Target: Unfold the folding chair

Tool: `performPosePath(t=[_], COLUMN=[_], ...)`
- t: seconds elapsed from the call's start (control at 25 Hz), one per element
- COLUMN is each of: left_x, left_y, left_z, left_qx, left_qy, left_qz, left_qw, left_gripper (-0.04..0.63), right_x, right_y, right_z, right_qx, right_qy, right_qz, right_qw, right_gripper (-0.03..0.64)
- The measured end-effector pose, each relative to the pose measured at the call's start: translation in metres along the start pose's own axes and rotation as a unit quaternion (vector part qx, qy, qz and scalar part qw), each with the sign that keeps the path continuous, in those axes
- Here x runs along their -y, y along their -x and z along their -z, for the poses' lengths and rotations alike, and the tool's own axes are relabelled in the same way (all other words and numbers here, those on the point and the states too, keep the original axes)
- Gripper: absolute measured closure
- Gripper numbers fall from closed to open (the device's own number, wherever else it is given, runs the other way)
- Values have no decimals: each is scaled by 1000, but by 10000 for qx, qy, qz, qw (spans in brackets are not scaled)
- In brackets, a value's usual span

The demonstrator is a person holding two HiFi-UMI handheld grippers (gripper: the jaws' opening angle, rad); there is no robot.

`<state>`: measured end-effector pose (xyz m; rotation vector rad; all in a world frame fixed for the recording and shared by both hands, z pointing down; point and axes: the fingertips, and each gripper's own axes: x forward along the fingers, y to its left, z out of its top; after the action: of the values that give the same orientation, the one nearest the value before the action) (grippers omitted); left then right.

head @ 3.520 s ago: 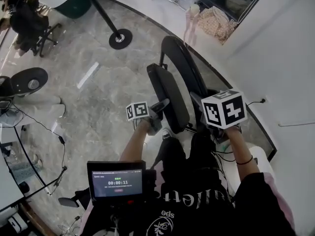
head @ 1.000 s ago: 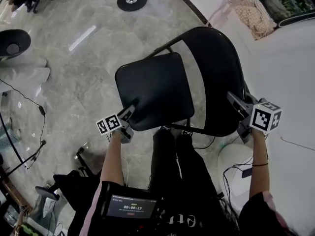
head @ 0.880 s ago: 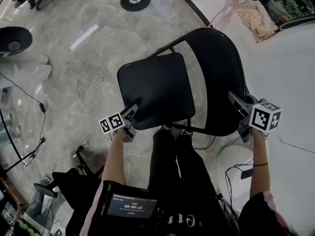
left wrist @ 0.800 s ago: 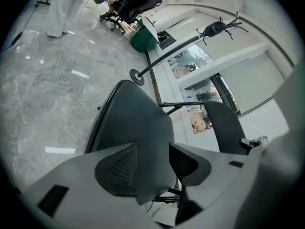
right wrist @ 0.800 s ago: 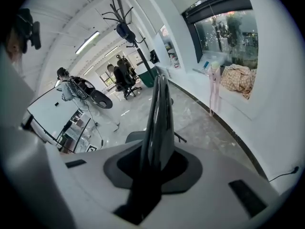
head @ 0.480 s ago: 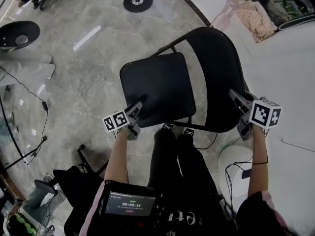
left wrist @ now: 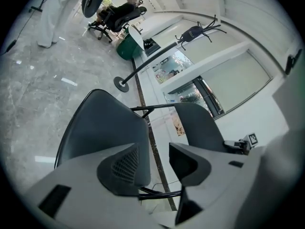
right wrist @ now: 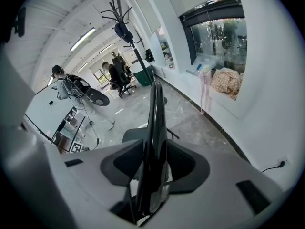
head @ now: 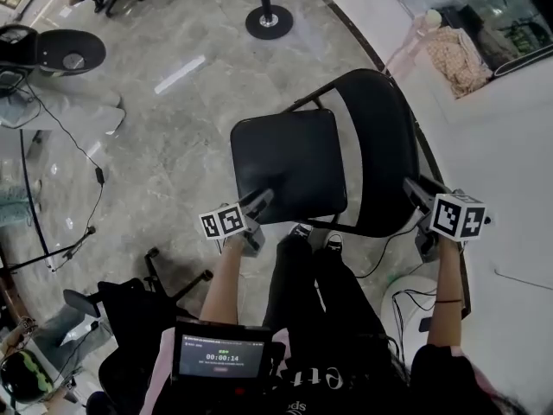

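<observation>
Nearest to you is the small screen (head: 222, 353) at your chest. Below it, your legs run forward to your shoes (head: 300, 230), which stand on the floor just short of the chair.

Your left claw (left wrist: 158, 159) is released, with its jaws wide apart. It hangs at the near left corner of the seat (head: 289, 167). In the left gripper view the seat's edge runs behind one jaw. The gap between the jaws shows only a thin black frame tube and the floor beyond, so nothing is gripped there.

Your right claw (right wrist: 153, 163) sits on the near right edge of the backrest (head: 384, 145), which stands edge-on and upright between the jaws. Those jaws have just been opening, and the pads now look slack on the edge rather than clamped. Treat that claw as released, with the backrest between its jaws.

The folding chair (head: 346, 223) stands straight ahead of your feet on the grey marble-look floor (head: 173, 137). It is opened out, with the seat lying flat and the backrest rising behind it on your right.

Farther out, a loose cable (head: 95, 175) trails over the floor at the left. A post on a round black base (head: 269, 22) stands beyond the chair. A patterned cloth bundle (head: 462, 59) lies by the window ledge at the far right.
</observation>
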<state>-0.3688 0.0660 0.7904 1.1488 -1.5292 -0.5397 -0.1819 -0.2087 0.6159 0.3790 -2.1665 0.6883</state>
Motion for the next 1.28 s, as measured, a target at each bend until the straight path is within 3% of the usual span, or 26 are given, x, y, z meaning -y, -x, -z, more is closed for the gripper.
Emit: performPosePath(t=[0.16,0.32,0.64,0.76,0.88,1.08,1.28], left_x=[41,81,183,225,256,304,325], left_y=[16,32,59,68,73,89,116], left_z=[20,31,35,32,38,49,61], left_qx=[169,629,1489,1685,1518,1408,1319], left_qy=[105,12,-321,-761,-1283,-1837,-2367], left_qz=[80,-133,-76,-64,-224,-252,-252], left_qw=[9998,9979,9883,9827,9798,9725,9623], left_gripper=[399,424,488,500,511,535,580], right_x=[7,0,-28,-36,-55,-90,-134], right_y=[40,77,130,145,151,155,158], right_z=[4,23,57,63,66,73,95], right_qx=[238,222,375,454,485,451,340], right_qy=[-181,-237,-113,-178,-99,89,317], right_qz=[18,-134,-779,-1015,-1290,-1688,-1995], right_qw=[9996,9994,9962,9936,9904,9846,9788], right_gripper=[476,476,477,477,477,480,501])
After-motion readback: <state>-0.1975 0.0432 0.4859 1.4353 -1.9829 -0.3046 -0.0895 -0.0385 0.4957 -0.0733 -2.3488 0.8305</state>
